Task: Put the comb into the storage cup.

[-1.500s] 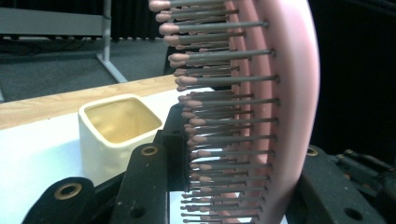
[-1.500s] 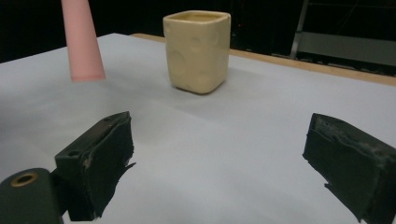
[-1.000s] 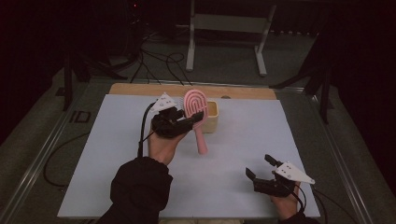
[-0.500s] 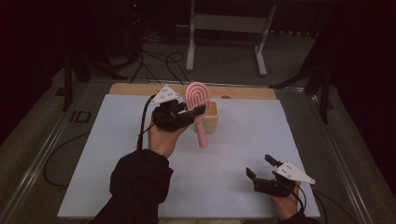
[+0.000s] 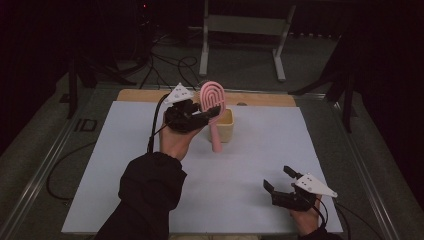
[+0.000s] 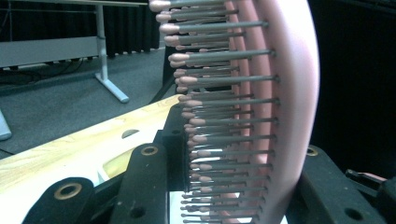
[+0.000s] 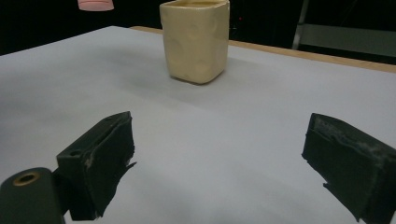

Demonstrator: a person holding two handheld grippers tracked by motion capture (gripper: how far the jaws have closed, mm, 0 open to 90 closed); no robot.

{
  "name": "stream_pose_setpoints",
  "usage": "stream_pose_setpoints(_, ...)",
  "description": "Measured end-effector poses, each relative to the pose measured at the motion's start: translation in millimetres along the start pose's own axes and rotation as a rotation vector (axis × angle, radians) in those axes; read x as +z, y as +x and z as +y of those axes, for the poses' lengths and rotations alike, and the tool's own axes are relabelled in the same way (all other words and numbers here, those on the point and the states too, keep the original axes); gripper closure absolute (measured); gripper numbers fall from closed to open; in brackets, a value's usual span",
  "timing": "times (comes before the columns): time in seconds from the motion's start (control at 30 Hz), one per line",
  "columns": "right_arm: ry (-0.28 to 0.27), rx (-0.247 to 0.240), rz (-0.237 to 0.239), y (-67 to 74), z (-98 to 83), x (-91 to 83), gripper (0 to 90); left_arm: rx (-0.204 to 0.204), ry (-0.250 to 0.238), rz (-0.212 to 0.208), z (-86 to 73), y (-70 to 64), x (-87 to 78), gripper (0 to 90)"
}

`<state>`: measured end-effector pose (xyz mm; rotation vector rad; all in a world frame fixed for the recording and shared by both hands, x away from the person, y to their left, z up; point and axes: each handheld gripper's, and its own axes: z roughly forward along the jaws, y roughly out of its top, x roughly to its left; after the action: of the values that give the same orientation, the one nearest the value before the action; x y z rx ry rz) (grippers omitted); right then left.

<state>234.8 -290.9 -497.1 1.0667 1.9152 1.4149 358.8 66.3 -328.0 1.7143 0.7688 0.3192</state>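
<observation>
The letters "ID" stand on the grey table edge [image 5: 86, 125], at the left of the high view's frame.

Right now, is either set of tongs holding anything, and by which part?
The left tongs grip the pink hairbrush across its bristled head, handle hanging down near the cream cup. The right tongs are open, holding nothing.

Far centre blocked: cream cup [image 5: 226, 126], pink hairbrush [image 5: 212, 112] hanging in front of it in left gripper [image 5: 207, 116]. Desk [image 5: 110, 165] bare left, right and near, except right gripper [image 5: 280, 180] near right.
</observation>
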Motion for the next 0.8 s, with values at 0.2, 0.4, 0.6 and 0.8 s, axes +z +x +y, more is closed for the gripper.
stream_pose_setpoints(0.2,-0.002,0.003,-0.005,-0.6,0.0,-0.6,8.6,0.011,0.004,0.01,3.9,2.6,2.7,64.5)
stream_pose_setpoints(0.4,-0.001,0.0,-0.004,-0.5,-0.2,-0.3,8.6,0.023,0.005,0.019,8.2,2.9,5.7,64.5)
stream_pose_setpoints(0.6,-0.004,0.005,-0.006,-0.2,0.0,-0.4,8.6,0.03,0.003,0.024,12.7,2.1,9.0,64.5)
stream_pose_setpoints(0.8,-0.004,0.01,-0.005,-0.3,0.2,-1.0,8.6,0.042,0.013,0.038,17.0,3.6,13.5,64.5)
